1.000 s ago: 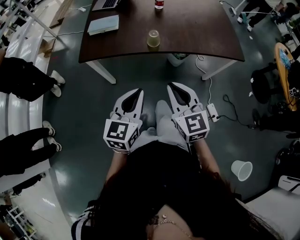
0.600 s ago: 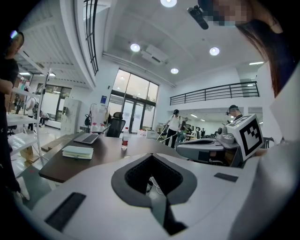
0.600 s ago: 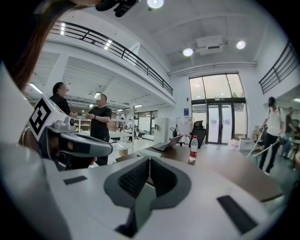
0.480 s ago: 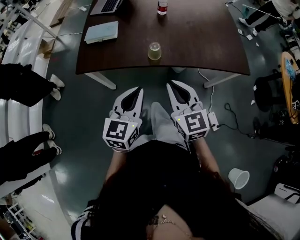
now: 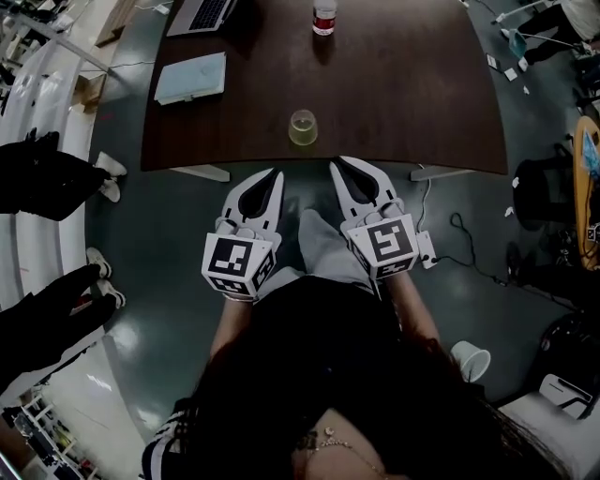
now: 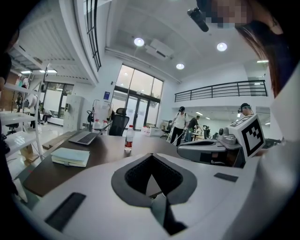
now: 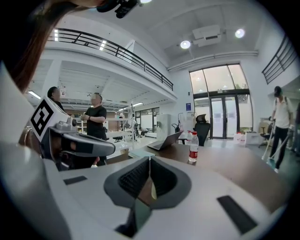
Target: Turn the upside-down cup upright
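Observation:
A translucent cup [image 5: 303, 127] stands upside down on the dark brown table [image 5: 403, 103], close to its near edge. Both grippers are held side by side in front of that edge, pointing at the table. My left gripper [image 5: 276, 172] is shut and empty, its tip just short of the edge, below and left of the cup. My right gripper [image 5: 336, 162] is shut and empty too, its tip at the edge, below and right of the cup. In the left gripper view the jaws [image 6: 151, 155] meet at the tip; the right gripper view shows the same [image 7: 150, 158].
Farther back on the table are a water bottle [image 5: 323, 17], a laptop [image 5: 202, 13] and a pale notebook [image 5: 191, 78]. A second cup [image 5: 469, 360] lies on the floor at the right near cables. People's legs [image 5: 47, 178] are at the left, and an office chair [image 5: 539, 192] at the right.
Both grippers have moved forward together to the table's near edge. The table and the cup now sit lower in the head view, closer to the fingertips. Jaws stay shut.

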